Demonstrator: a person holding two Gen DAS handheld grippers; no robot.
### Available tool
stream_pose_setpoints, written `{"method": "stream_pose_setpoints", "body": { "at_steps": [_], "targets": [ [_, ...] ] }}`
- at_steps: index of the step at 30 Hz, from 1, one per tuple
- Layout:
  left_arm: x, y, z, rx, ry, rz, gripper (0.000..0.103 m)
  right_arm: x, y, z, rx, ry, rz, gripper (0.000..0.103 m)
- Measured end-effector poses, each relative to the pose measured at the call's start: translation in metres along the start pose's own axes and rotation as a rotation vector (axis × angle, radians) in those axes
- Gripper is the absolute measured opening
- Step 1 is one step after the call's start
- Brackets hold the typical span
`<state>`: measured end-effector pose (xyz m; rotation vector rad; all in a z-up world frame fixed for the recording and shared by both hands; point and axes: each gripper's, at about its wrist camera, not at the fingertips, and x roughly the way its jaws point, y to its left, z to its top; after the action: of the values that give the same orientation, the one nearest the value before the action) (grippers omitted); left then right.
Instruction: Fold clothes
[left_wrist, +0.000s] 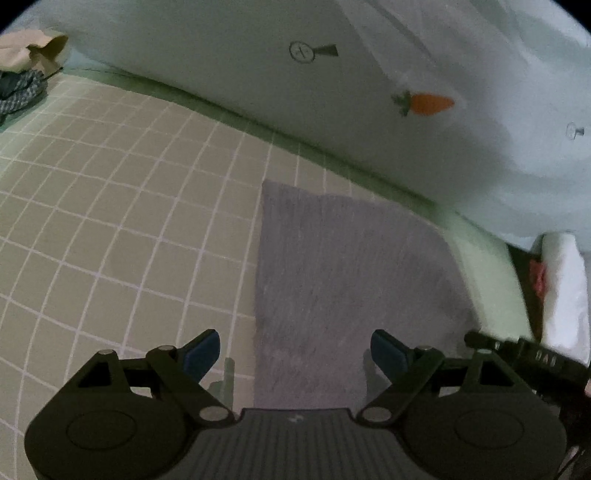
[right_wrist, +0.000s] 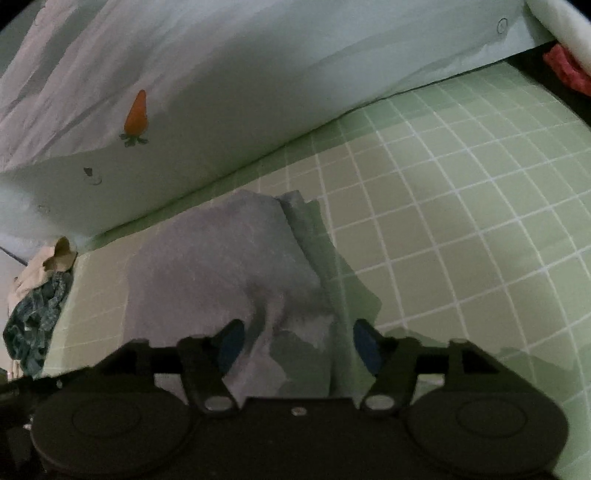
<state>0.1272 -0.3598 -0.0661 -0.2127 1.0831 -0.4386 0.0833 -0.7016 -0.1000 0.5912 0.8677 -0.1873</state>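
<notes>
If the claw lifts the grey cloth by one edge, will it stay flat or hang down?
Probably it will hang down: the grey cloth lies soft and rumpled on the green checked sheet, with a fold near the right claw. It looks thin, so likely light. Its matte surface should not slip much.

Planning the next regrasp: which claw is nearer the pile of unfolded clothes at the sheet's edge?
Left. The left claw sits over the grey garment's left edge, toward the pile; the right claw over its far side.

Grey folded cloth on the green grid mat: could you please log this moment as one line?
grey folded cloth: flat on green grid mat | left gripper: open, above cloth | right gripper: open, above cloth
</notes>
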Motion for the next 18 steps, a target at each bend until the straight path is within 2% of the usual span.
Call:
{"method": "stream_pose_setpoints", "body": {
  "at_steps": [3,6,14,18],
  "targets": [
    [0.005,-0.001,-0.002,0.022,0.023,0.023,0.090,0.007,0.005,0.003,-0.025,-0.005,-0.037,0.079],
    [0.014,-0.002,0.001,0.039,0.041,0.036,0.090,0.012,0.002,0.005,-0.016,0.014,-0.011,0.080],
    [0.038,-0.010,0.011,0.045,0.073,0.018,0.090,0.032,0.010,0.005,-0.066,0.013,-0.050,0.091],
    [0.051,-0.012,0.018,0.031,0.082,-0.002,0.090,0.039,0.025,0.006,-0.143,0.033,-0.075,0.092]
  ]
}}
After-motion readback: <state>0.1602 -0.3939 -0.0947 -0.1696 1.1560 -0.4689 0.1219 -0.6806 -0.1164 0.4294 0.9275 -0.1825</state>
